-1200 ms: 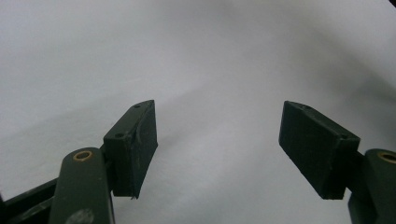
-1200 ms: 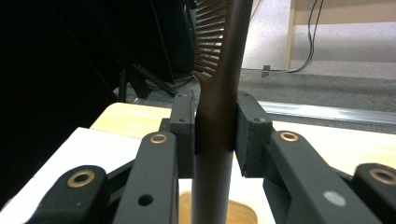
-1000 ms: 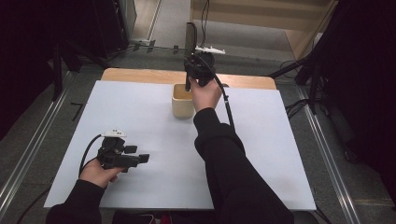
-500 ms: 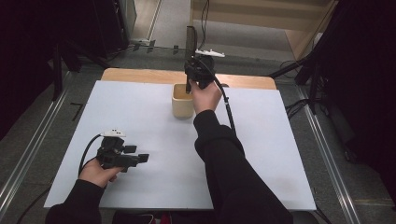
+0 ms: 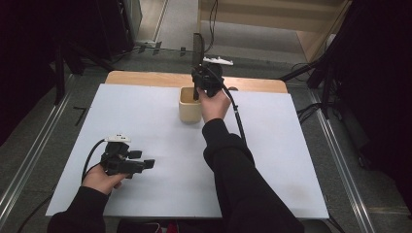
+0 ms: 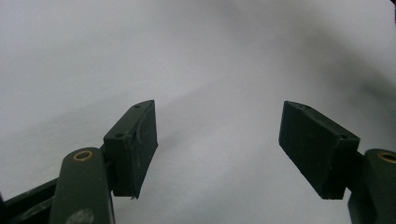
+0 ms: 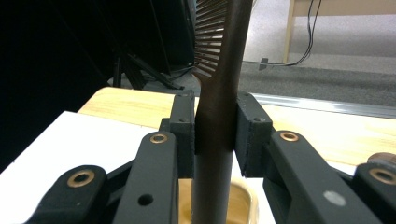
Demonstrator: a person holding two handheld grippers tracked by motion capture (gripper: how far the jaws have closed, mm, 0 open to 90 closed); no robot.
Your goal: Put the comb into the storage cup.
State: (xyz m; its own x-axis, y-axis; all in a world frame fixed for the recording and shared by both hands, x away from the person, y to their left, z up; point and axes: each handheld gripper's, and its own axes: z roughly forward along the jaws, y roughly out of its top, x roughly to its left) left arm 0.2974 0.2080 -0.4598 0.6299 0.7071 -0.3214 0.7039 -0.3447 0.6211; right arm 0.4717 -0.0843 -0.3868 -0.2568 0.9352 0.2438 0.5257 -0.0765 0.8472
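Clearly, the right gripper (image 7: 215, 135) has its 2 black jaws pressed against the handle of a dark brown comb (image 7: 219, 84), which stands upright between them. That handle is a smooth, flat, matte strip, a little narrower where the pads squeeze it, and higher up a row of fine, close-set teeth fans out toward the left of the right gripper view. Its lower end goes down toward the mouth of a pale wooden cup (image 7: 243, 205) just below the jaws; whether it touches the inside I cannot tell.

From the high view, the right gripper (image 5: 197, 92) sits at the far middle of the table (image 5: 291, 160), held by a hand in a black sleeve, right over the far rim of the cup (image 5: 189, 109). The cup is a squat, light tan, rounded-square holder standing upright on the white sheet that covers the table, near the bare wooden strip along the far edge.

Well apart, at the near left, the left gripper (image 5: 145, 164) lies low over the white surface in the other hand. Its jaws (image 6: 219, 149) stand wide apart with nothing between them.
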